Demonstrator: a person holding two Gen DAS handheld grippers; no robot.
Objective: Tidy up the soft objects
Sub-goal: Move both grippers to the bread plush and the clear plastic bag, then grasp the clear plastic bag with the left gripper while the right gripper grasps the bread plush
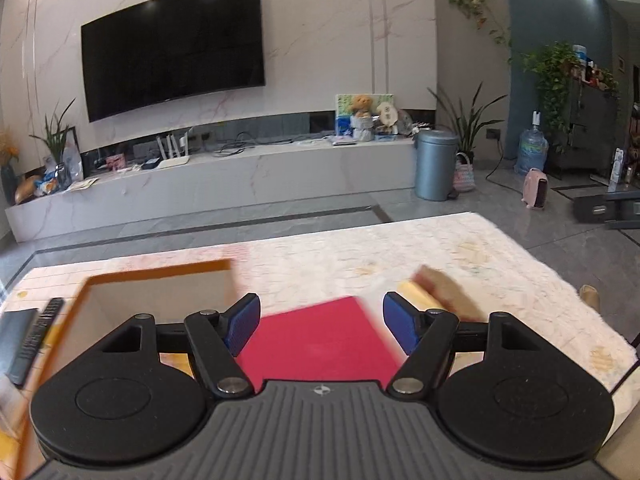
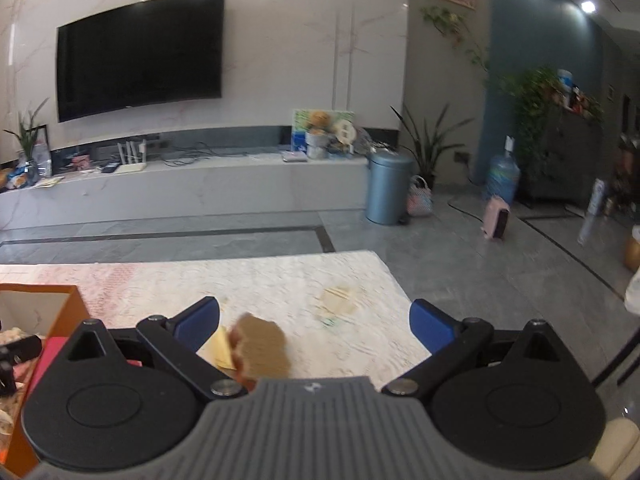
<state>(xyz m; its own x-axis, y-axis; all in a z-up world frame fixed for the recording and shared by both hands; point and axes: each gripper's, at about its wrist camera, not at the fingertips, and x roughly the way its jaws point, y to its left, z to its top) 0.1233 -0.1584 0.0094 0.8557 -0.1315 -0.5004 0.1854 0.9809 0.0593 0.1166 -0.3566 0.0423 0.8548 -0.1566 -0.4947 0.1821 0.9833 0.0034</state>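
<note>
Work looks barely begun: both the left gripper (image 1: 320, 322) and right gripper (image 2: 314, 326) gape wide, holding nothing; red cloth (image 1: 320, 340) and blurry brown toy (image 2: 260, 346), maybe plush, lie beside the orange box (image 1: 160, 292).

The right gripper (image 2: 314, 322) is seen with its blue-padded jaws spread wide and nothing between them, held above a pale patterned table cover (image 2: 280, 280). A blurred brown soft object (image 2: 262, 344) is seen on the cover near the left finger, lying against a pale yellow piece (image 2: 220, 346). An orange box (image 2: 74, 308) with a white interior is seen at the left edge. Beyond, a dark television (image 2: 140, 54) is mounted on the marble wall, and a blue-grey bin (image 2: 388, 186) stands on the floor
</note>
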